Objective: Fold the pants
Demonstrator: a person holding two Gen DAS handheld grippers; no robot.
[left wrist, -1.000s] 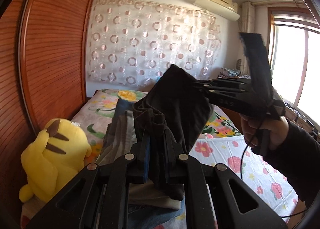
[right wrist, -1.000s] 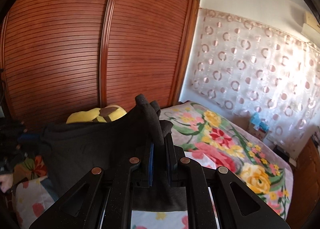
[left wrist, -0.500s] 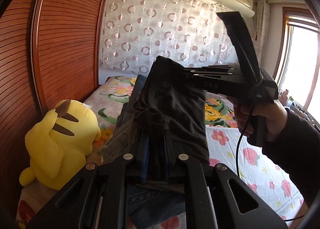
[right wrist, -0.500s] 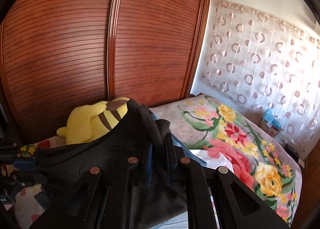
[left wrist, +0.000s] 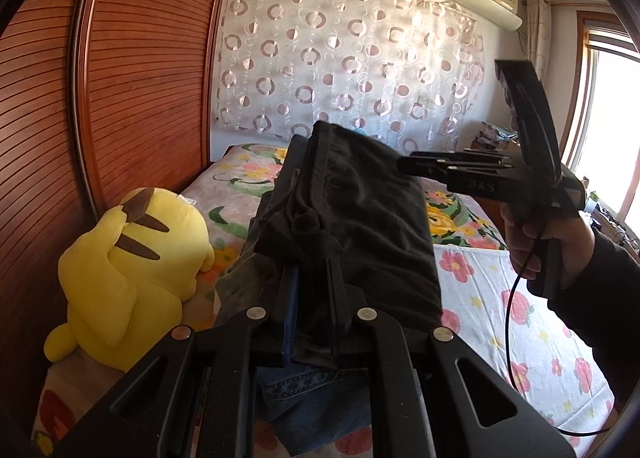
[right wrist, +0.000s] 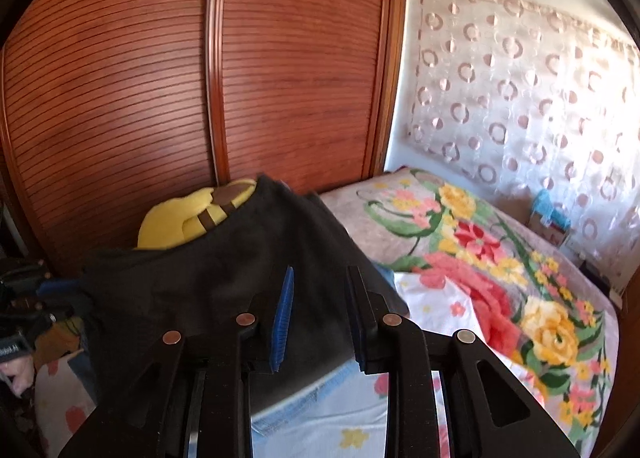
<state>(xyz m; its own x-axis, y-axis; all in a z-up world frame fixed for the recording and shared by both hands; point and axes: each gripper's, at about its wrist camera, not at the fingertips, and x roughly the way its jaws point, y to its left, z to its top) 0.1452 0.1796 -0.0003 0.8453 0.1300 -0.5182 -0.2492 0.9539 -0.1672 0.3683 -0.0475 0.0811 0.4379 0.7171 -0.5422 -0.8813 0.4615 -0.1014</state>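
While the left wrist view looks along the bed, the left gripper [left wrist: 312,298] sits at six o'clock with its jaws clamped on a bunched edge of the black pants [left wrist: 352,217], which fill the centre of the picture and drape over a pile of darker clothes, with blue jeans [left wrist: 312,398] showing beneath. At three o'clock a hand [left wrist: 548,242] holds the right gripper [left wrist: 404,166], whose tips meet the far corner of the pants at about one o'clock. A yellow plush toy [left wrist: 128,274] lies at nine o'clock against the wooden wardrobe [left wrist: 140,77], and the floral bedspread [left wrist: 500,298] spreads toward four o'clock.

From the right wrist view, the right gripper [right wrist: 318,314] at six o'clock has just been opening: its blue pads [right wrist: 283,310] stand apart, with dark cloth lying between and below them but not pinched. The pants [right wrist: 224,278] stretch from centre toward nine o'clock, covering part of the plush toy [right wrist: 188,217] at ten o'clock. The bedspread [right wrist: 480,258] runs off toward three o'clock.

The pants look soft, light and limp, so they should sag wherever they are unsupported and bunch easily in a grip. Judging by this, the folded edge or a corner is the best place to hold, pinching all layers together so none slips out.
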